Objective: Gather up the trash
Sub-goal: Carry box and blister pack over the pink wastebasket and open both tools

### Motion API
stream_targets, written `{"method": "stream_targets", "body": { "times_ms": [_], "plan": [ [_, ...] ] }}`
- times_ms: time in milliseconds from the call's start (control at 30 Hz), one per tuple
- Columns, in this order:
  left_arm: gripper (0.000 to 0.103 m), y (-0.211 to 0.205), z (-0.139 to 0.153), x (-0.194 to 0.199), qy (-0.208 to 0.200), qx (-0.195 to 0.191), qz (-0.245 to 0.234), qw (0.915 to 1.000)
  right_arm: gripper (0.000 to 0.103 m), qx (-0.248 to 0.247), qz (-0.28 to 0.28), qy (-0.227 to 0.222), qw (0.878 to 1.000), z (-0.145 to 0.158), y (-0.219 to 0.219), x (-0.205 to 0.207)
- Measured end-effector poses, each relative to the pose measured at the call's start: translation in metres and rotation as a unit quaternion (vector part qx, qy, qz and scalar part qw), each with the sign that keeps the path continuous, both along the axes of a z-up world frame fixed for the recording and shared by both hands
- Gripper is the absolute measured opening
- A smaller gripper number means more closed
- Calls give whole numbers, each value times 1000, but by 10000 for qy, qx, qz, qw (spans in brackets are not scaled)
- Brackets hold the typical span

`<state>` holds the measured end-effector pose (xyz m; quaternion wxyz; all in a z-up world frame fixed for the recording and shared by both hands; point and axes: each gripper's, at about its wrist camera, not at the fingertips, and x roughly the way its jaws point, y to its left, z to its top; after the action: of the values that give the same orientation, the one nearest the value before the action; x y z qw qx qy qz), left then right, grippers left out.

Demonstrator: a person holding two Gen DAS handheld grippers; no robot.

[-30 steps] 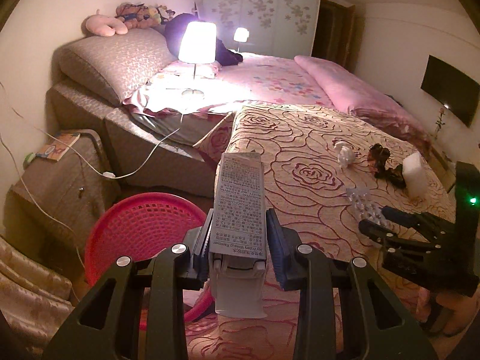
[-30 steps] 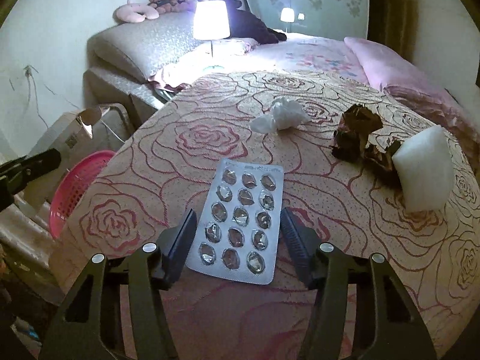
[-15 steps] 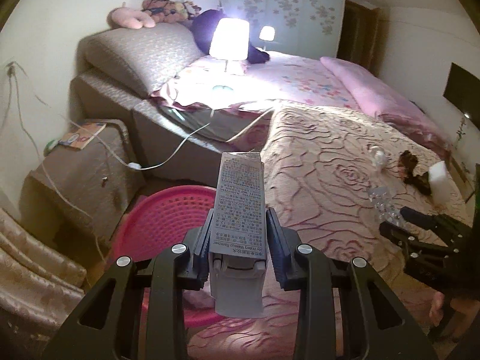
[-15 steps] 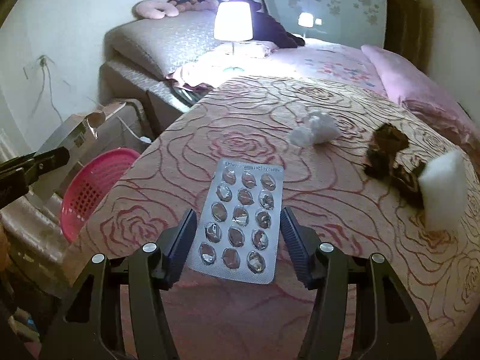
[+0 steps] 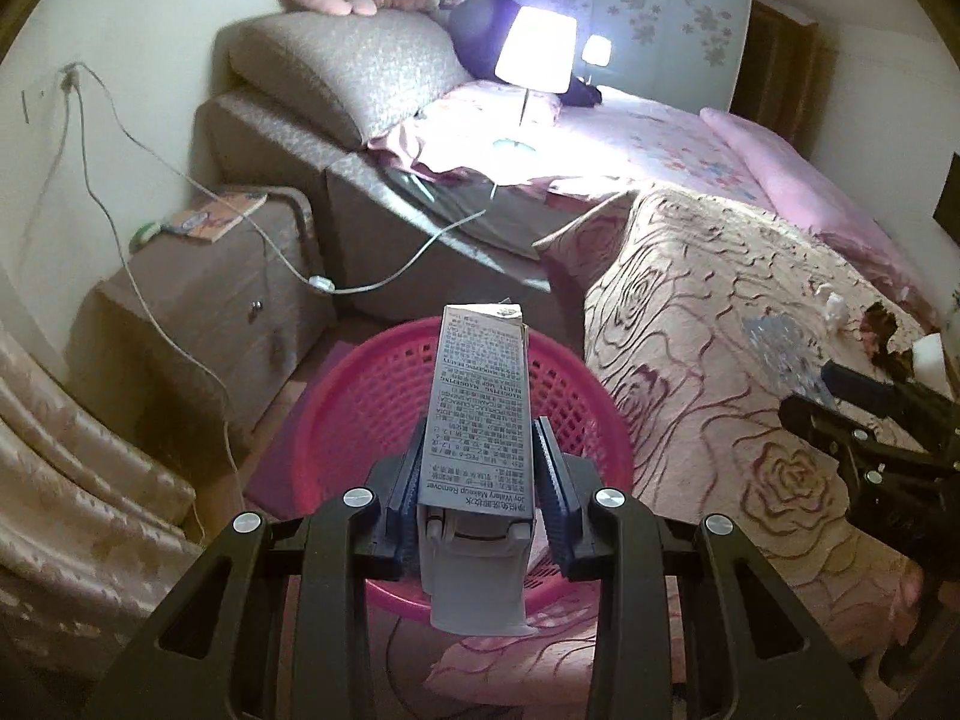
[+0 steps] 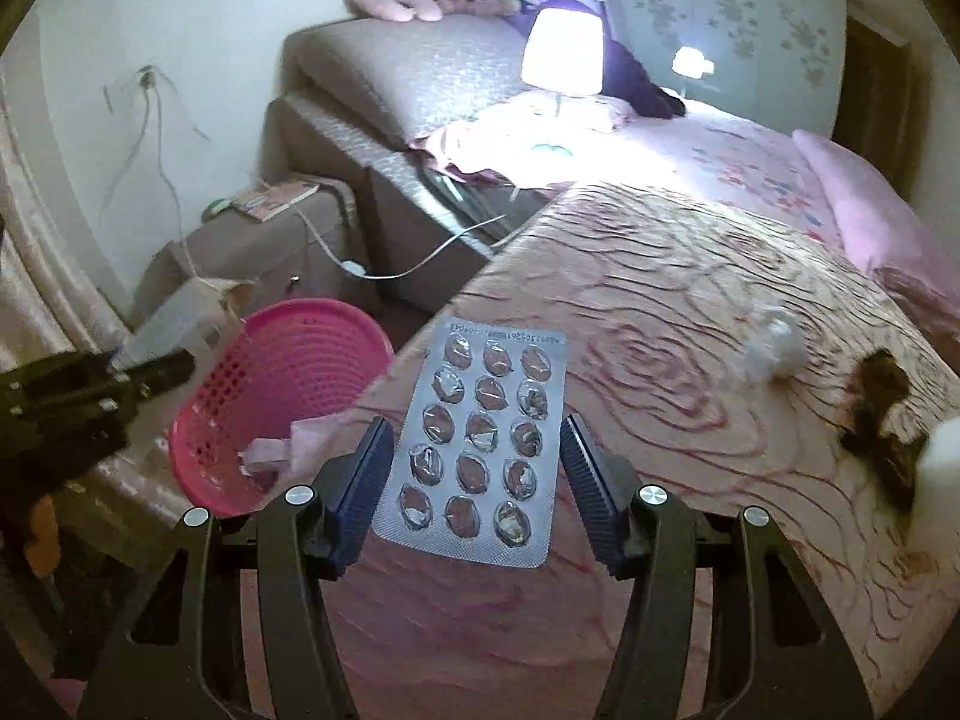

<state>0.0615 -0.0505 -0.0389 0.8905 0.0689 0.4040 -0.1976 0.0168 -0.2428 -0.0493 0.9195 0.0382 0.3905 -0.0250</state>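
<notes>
Bed edge, pink basket beside, carton above it

Left tool, right tool: blk angular arms, silver screws, blue ribbed pads

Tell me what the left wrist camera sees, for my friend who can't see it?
The left tool grips a tall printed carton right over a pink basket on the floor beside a rose-patterned bed. A lit lamp glows behind.
</notes>
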Motion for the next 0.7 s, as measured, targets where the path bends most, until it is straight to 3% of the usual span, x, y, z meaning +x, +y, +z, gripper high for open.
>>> {"method": "stream_targets", "body": {
  "times_ms": [700],
  "plan": [
    [31,27,-28,26,418,-80,380,9984,56,188,609,222,9977,-11,52,59]
  ]
}}
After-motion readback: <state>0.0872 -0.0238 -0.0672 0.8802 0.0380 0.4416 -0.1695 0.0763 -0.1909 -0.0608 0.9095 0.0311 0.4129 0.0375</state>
